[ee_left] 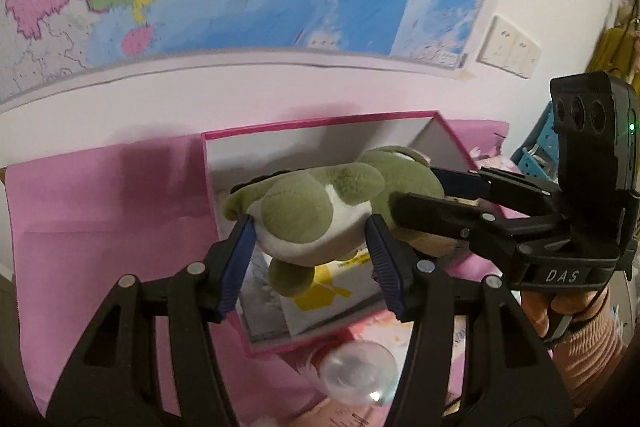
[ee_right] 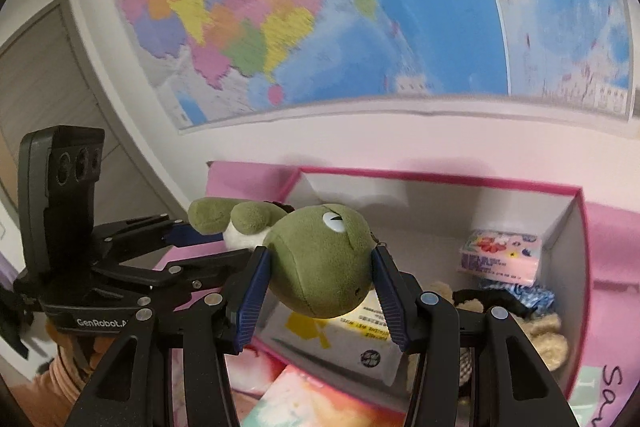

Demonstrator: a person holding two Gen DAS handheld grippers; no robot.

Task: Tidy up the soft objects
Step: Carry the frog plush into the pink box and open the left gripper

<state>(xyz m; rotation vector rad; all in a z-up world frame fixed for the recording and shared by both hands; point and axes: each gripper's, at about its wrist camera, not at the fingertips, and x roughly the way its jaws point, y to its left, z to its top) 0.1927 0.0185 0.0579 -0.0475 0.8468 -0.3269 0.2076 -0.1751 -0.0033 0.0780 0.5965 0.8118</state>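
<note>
left gripper (ee_left: 312, 239): clamped on the rear end of the green plush frog (ee_left: 320, 211), both blue pads sunk into the white belly fluff. Jaws about half spread, full of toy.

plush frog: hanging in the air between the two tools, above the near-left part of the pink-rimmed box (ee_right: 440, 183), not touching anything in it as far as I can tell.

right gripper (ee_right: 322, 267): squeezing the frog's head from both sides, pads pressed in just below the eye. Also about half spread.

box contents: a yellow-and-white tissue pack (ee_right: 348, 331) right under the frog, a floral pack (ee_right: 500, 255) far right, a beige fuzzy toy (ee_right: 548, 339) near right. Getting kinda crowded.

risk, stretch: two grips on one squishy toy, so if the hands drift apart it gets yanked and one pad pair can slide off the fluff.

risk, uneven drop: letting go with one side first probably leaves it dangling, swinging into the box wall or flopping over the near rim.

risk, clear ball (ee_left: 358, 373): it sits just outside the near edge, and a low pass could knock it rolling off the pink cloth (ee_left: 100, 211).
</note>
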